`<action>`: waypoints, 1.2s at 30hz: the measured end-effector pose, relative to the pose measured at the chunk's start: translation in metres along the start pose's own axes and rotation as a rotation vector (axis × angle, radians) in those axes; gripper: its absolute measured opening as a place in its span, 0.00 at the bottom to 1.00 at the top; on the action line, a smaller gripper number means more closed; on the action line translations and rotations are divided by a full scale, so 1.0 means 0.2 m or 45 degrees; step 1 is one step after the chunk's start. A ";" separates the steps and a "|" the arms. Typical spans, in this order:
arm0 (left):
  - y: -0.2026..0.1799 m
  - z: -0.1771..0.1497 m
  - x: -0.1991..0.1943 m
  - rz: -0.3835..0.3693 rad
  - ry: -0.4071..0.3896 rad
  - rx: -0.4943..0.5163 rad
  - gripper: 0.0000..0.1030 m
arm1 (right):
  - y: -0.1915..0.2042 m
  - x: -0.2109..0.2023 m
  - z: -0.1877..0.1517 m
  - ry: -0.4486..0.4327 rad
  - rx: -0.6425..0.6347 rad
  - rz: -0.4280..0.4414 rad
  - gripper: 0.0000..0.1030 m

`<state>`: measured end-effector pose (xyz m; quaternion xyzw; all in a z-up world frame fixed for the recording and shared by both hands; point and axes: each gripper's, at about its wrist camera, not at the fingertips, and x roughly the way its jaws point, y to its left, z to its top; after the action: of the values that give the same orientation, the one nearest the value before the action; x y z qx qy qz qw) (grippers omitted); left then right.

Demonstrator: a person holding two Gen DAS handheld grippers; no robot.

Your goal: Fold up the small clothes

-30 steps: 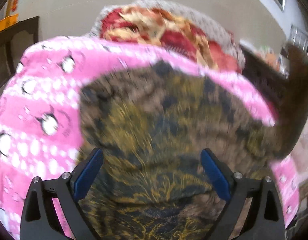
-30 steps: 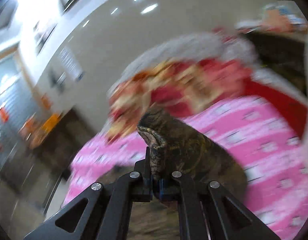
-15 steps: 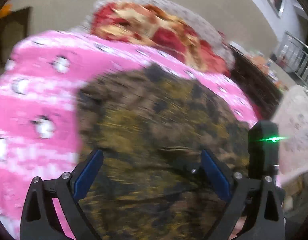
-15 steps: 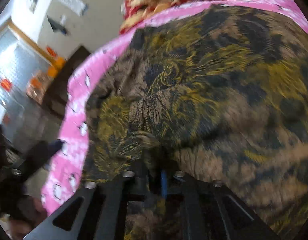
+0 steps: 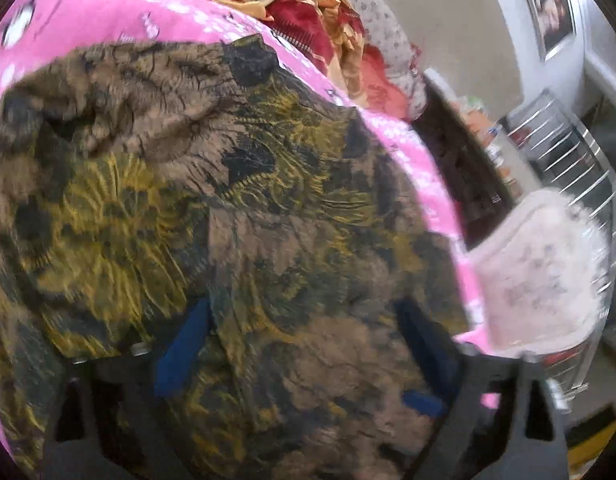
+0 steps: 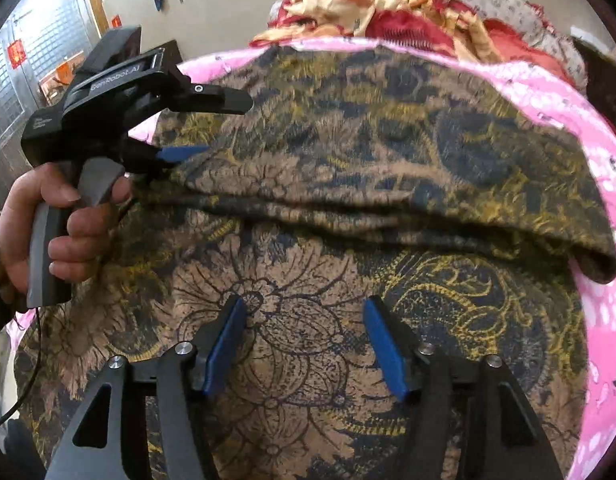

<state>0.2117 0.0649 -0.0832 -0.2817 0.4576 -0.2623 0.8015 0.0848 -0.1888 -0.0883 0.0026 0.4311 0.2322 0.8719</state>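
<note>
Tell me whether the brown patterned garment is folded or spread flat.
Folded once: in the right wrist view the garment has its far part doubled over the near layer, with a rolled fold edge across the middle.

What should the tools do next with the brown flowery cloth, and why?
Probably the left tool should close on the fold's edge. The brown flowery cloth is already doubled over on the pink blanket. The right tool has just been opening, nothing gripped; the left one has just been closing, its fingers at that edge.
</note>
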 end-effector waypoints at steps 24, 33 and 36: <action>-0.39 -0.04 -0.43 0.264 -0.263 0.322 0.03 | -0.15 -0.13 -0.06 -0.108 0.219 0.022 0.73; -0.12 0.09 -0.72 0.362 -0.368 0.181 0.03 | -0.01 -0.09 -0.07 -0.073 0.062 -0.094 0.86; 0.06 0.06 -0.54 0.457 -0.207 0.133 0.06 | -0.04 -0.10 -0.06 -0.068 0.092 -0.058 0.86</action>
<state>0.1756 0.1502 -0.0236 -0.1740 0.4201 -0.1151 0.8832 0.0689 -0.2060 -0.0818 0.0305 0.4158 0.1962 0.8875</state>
